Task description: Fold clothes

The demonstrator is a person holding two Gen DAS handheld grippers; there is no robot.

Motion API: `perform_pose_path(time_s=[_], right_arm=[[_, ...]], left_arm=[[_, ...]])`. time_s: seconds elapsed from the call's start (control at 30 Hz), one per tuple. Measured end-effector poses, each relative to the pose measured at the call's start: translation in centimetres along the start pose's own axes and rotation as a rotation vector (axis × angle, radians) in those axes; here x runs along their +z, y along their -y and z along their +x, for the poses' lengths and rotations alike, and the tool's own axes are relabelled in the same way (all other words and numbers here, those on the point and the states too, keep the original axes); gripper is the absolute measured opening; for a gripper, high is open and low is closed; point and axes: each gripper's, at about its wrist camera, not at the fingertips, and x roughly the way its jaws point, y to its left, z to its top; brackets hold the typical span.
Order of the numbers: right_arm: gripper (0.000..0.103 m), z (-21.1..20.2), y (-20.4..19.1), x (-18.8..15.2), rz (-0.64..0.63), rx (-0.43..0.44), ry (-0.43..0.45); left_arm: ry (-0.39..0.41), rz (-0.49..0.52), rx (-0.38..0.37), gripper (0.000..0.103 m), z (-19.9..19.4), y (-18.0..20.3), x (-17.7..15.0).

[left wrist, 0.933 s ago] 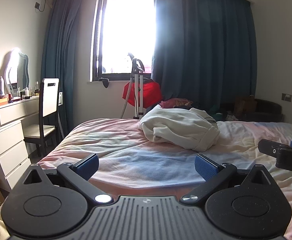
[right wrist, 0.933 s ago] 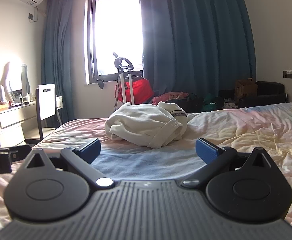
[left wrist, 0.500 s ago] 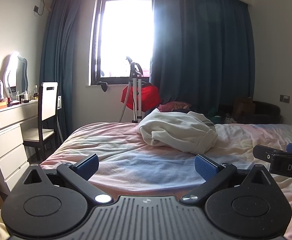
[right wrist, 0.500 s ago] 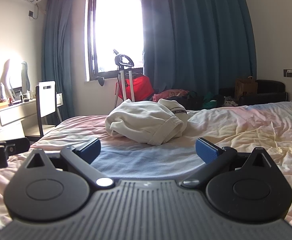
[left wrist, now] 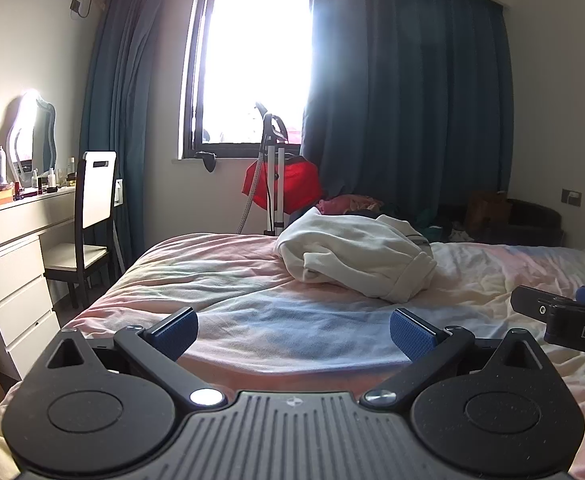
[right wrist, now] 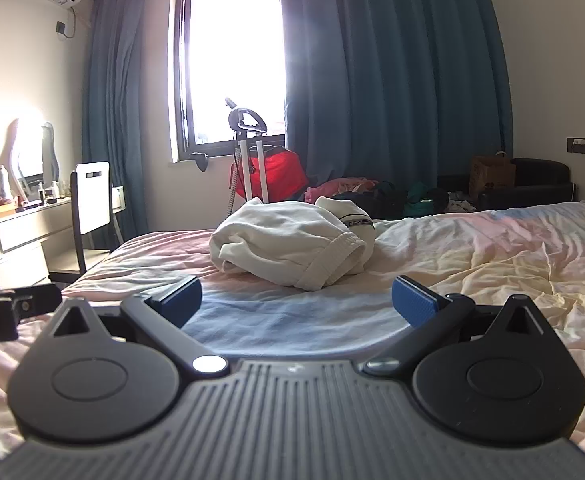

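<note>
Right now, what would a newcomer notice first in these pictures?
The crumpled white garment lies in a heap in the middle of the bed, not yet folded. Behind it, the bright window glares between dark blue curtains. In front, the left gripper and the right gripper are open and empty.

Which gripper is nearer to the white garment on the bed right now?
Roughly level; perhaps right. The white garment lies ahead of the right gripper, near centre. From the left gripper it lies ahead, slightly right. Both open, neither touching.
</note>
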Motion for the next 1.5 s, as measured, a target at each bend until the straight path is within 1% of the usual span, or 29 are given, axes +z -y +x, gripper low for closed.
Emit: perform_pose_path(time_s=[0.2, 0.37, 0.47, 0.53, 0.63, 0.7, 0.8, 0.93, 0.97, 1.0, 1.07, 1.1, 1.13, 1.17, 1.2, 1.23, 1.27, 1.33, 1.37, 1.43, 1.47, 1.5], right_arm=[[0.103, -0.3, -0.1, 0.1, -0.001, -0.008, 0.004], [0.103, -0.2, 0.0, 0.4, 0.016, -0.006, -0.027], [0.103, -0.3, 0.0, 0.5, 0.016, -0.018, -0.026], [0.103, -0.5, 0.0, 0.6, 0.031, -0.033, -0.012], [0.103, -0.7, -0.1, 1.0, 0.036, -0.076, 0.011], [0.103, -0.8, -0.4, 1.5, 0.030, -0.095, 0.013], [0.103, -1.0, -0.6, 2.9, 0.055, -0.072, 0.054], [0.102, -0.3, 0.1, 6.4, 0.127, -0.008, 0.111], [0.098, 0.1, 0.4, 7.3, 0.141, -0.010, 0.120], [0.088, 0.6, 0.7, 8.2, 0.155, -0.012, 0.128], [0.075, 1.6, 1.3, 10.0, 0.182, -0.017, 0.146], [0.073, 2.1, 1.6, 10.8, 0.196, -0.021, 0.154], [0.070, 2.5, 2.1, 11.1, 0.203, -0.034, 0.156], [0.062, 2.9, 2.4, 11.0, 0.197, -0.052, 0.152], [0.058, 3.3, 2.8, 10.8, 0.192, -0.070, 0.149], [0.051, 3.7, 3.2, 10.7, 0.186, -0.087, 0.145], [0.047, 4.0, 3.6, 10.3, 0.179, -0.105, 0.141], [0.048, 4.6, 4.6, 8.7, 0.163, -0.140, 0.116], [0.049, 5.2, 5.3, 7.8, 0.174, -0.155, 0.074], [0.055, 6.3, 6.8, 6.4, 0.210, -0.186, -0.014], [0.065, 6.9, 7.5, 5.7, 0.230, -0.201, -0.049], [0.078, 7.2, 8.1, 5.0, 0.250, -0.212, -0.060]], left_arm=[[-0.009, -0.018, 0.005, 0.103, 0.2, -0.3, 0.2], [-0.008, -0.008, 0.003, 0.103, 0.3, 0.0, 0.1], [-0.005, -0.009, 0.007, 0.103, 0.2, 0.1, 0.2], [-0.006, -0.017, 0.011, 0.103, 0.2, 0.0, 0.3], [0.007, -0.016, -0.003, 0.103, -0.1, -0.1, 0.4], [0.027, -0.005, -0.005, 0.103, -0.5, 0.1, 0.5], [0.040, 0.003, -0.025, 0.103, -0.6, 0.4, 0.4], [0.004, 0.031, -0.032, 0.102, 0.3, 1.0, 0.1], [-0.001, 0.039, -0.027, 0.102, 0.6, 1.1, -0.1], [-0.011, 0.047, -0.026, 0.102, 1.0, 1.4, -0.2], [-0.030, 0.061, -0.025, 0.102, 2.0, 1.9, -0.5], [-0.037, 0.064, -0.024, 0.102, 2.4, 2.1, -0.5], [-0.047, 0.069, -0.026, 0.102, 3.0, 2.4, -0.7], [-0.061, 0.076, -0.028, 0.102, 3.8, 2.7, -0.8], [-0.079, 0.085, -0.031, 0.101, 4.6, 3.1, -1.0], [-0.094, 0.102, -0.034, 0.101, 5.6, 3.6, -1.1], [-0.111, 0.123, -0.036, 0.100, 6.8, 4.2, -1.2], [-0.150, 0.158, -0.034, 0.100, 9.2, 5.5, -1.3], [-0.172, 0.183, -0.030, 0.100, 10.9, 6.2, -1.3], [-0.168, 0.265, -0.027, 0.100, 14.0, 8.2, -1.5], [-0.153, 0.316, -0.024, 0.100, 15.9, 9.5, -1.4], [-0.144, 0.349, -0.022, 0.100, 17.4, 10.5, -1.4]])
